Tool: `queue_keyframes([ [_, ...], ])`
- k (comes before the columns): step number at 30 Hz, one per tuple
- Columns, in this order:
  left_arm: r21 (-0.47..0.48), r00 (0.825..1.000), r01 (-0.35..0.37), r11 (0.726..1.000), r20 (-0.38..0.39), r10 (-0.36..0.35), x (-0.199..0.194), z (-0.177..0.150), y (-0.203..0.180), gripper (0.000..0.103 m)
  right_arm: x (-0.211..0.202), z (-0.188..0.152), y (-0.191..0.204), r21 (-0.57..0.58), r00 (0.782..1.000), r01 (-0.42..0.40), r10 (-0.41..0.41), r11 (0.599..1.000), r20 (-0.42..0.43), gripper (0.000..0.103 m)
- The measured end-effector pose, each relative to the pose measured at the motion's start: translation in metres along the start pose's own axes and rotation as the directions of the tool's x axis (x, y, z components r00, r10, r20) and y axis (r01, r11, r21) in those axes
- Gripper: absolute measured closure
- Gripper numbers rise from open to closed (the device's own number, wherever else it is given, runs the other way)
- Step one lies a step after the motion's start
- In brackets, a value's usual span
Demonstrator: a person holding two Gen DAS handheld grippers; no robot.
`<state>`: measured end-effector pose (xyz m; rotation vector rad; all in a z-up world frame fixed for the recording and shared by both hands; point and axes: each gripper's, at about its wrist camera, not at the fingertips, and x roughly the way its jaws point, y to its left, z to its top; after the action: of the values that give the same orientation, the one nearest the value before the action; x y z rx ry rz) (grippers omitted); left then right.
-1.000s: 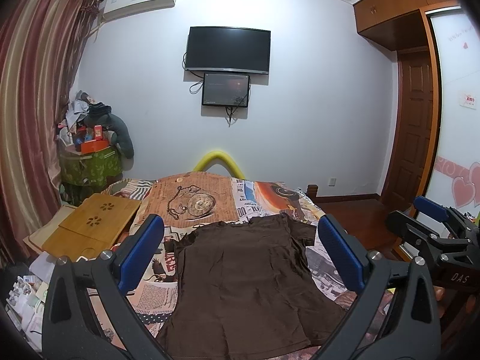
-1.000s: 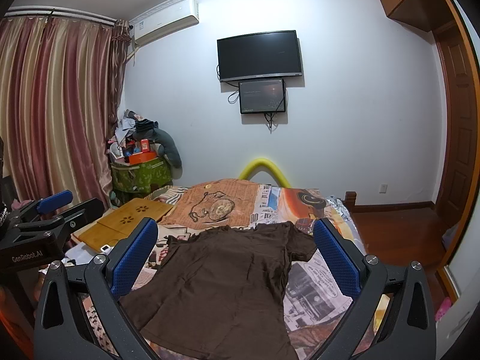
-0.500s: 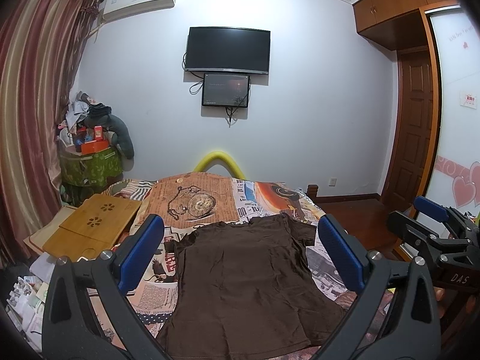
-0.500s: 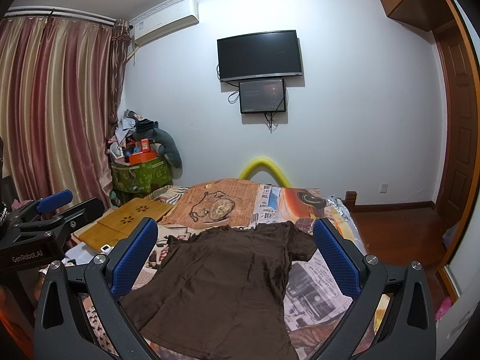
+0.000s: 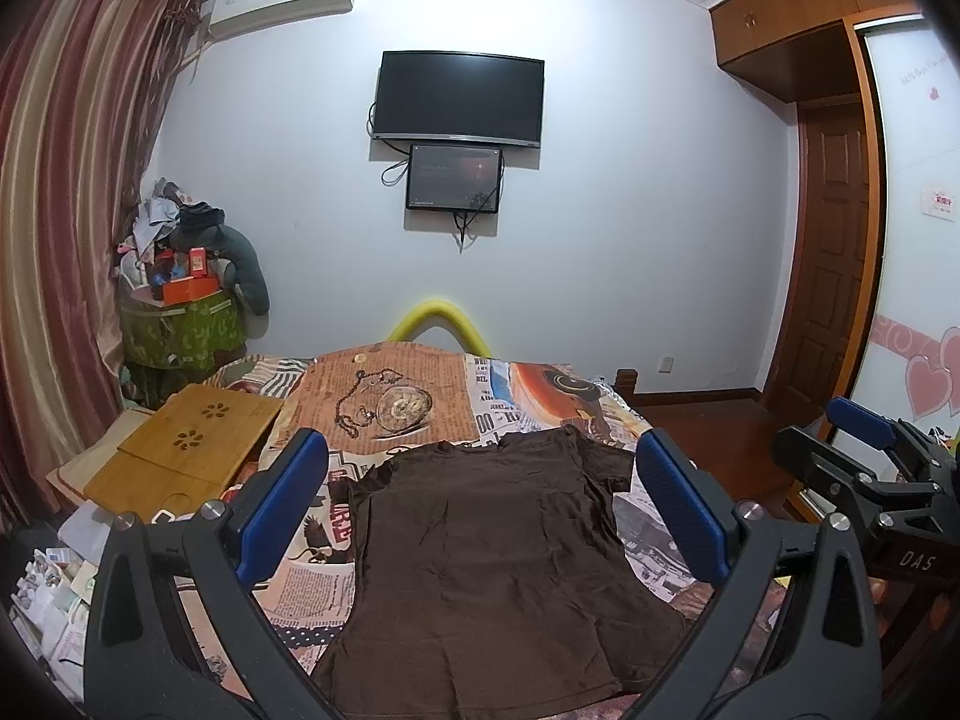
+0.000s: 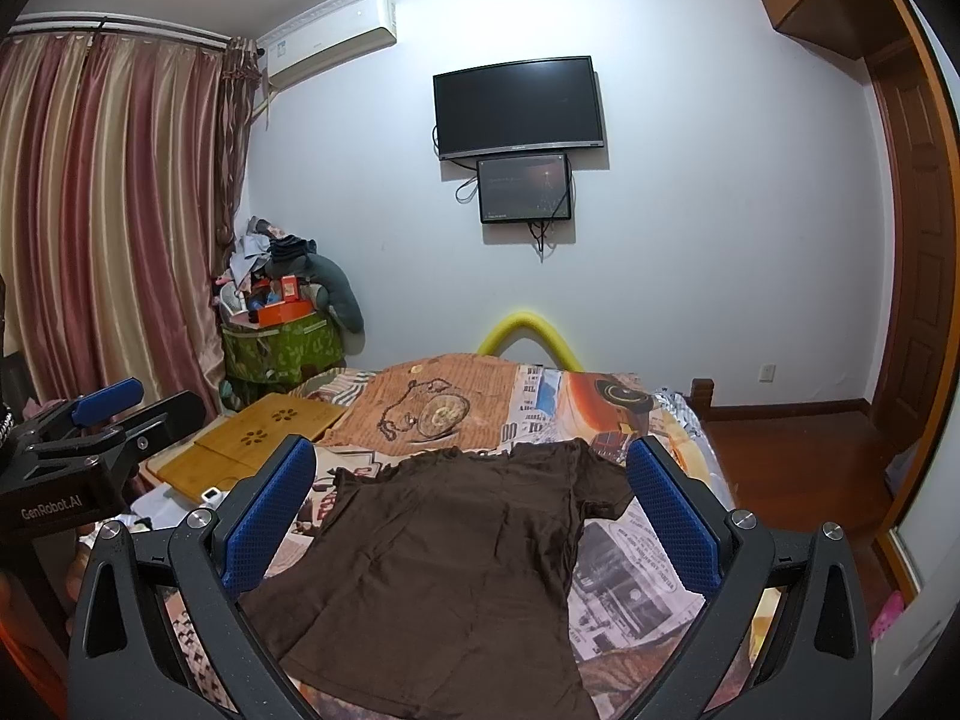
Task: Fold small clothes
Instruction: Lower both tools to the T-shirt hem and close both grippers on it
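A dark brown T-shirt (image 5: 498, 564) lies spread flat on the bed, collar toward the far wall; it also shows in the right wrist view (image 6: 444, 564). My left gripper (image 5: 480, 504) is open and empty, held above the shirt's near half. My right gripper (image 6: 474, 510) is open and empty, likewise above the shirt. The right gripper also shows at the right edge of the left wrist view (image 5: 864, 456), and the left gripper at the left edge of the right wrist view (image 6: 108, 414). The shirt's near hem is partly hidden by the gripper bodies.
The bed carries a newspaper-print cover (image 5: 396, 396). A bamboo lap tray (image 5: 186, 450) lies on the bed's left side. A green bin piled with clutter (image 5: 180, 324) stands by the curtain. A wooden door (image 5: 834, 276) and floor are at the right.
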<state>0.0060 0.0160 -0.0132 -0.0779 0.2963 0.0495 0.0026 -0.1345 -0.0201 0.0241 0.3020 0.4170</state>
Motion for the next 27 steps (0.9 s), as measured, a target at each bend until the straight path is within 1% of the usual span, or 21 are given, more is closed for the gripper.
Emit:
queue_keyframes([
  [4, 0.005, 1.0, -0.012, 1.0, -0.004, 0.012, 0.007, -0.002, 0.0, 0.0, 0.005, -0.001, -0.001, 0.004, 1.0, 0.004, -0.004, 1.0, -0.009, 0.0],
  [8, 0.007, 0.999, -0.031, 0.999, -0.028, 0.032, 0.029, -0.005, 0.006, 0.0, 0.019, -0.003, -0.007, 0.013, 0.999, 0.018, -0.017, 1.0, -0.035, 0.0],
  [12, -0.034, 0.994, -0.069, 0.997, -0.088, 0.066, 0.068, -0.011, 0.025, 0.0, 0.043, -0.012, -0.019, 0.027, 0.996, 0.052, -0.05, 0.998, -0.079, 0.0],
  [15, -0.058, 0.982, -0.098, 0.994, -0.167, 0.087, 0.108, -0.018, 0.045, 0.0, 0.062, -0.02, -0.031, 0.04, 0.991, 0.072, -0.068, 0.997, -0.112, 0.0],
  [16, -0.066, 0.976, -0.109, 0.992, -0.194, 0.094, 0.121, -0.021, 0.052, 0.0, 0.074, -0.025, -0.038, 0.051, 0.987, 0.085, -0.077, 0.995, -0.14, 0.0],
  [19, -0.071, 0.953, -0.154, 0.986, -0.276, 0.129, 0.165, -0.035, 0.076, 0.0, 0.095, -0.034, -0.052, 0.069, 0.979, 0.09, -0.075, 0.994, -0.191, 0.0],
  [21, -0.063, 0.932, -0.179, 0.982, -0.329, 0.149, 0.189, -0.045, 0.089, 0.0, 0.116, -0.044, -0.066, 0.087, 0.967, 0.106, -0.082, 0.991, -0.242, 0.0],
  [23, -0.068, 0.909, -0.193, 0.979, -0.389, 0.152, 0.215, -0.055, 0.104, 0.0, 0.131, -0.05, -0.076, 0.1, 0.956, 0.11, -0.078, 0.989, -0.282, 0.0],
  [25, -0.086, 0.884, -0.191, 0.978, -0.448, 0.134, 0.242, -0.066, 0.119, 0.0, 0.145, -0.055, -0.086, 0.116, 0.943, 0.11, -0.067, 0.987, -0.326, 0.0],
  [27, -0.112, 0.854, -0.202, 0.973, -0.507, 0.119, 0.268, -0.079, 0.136, 0.0, 0.162, -0.062, -0.099, 0.138, 0.929, 0.103, -0.046, 0.985, -0.368, 0.0],
])
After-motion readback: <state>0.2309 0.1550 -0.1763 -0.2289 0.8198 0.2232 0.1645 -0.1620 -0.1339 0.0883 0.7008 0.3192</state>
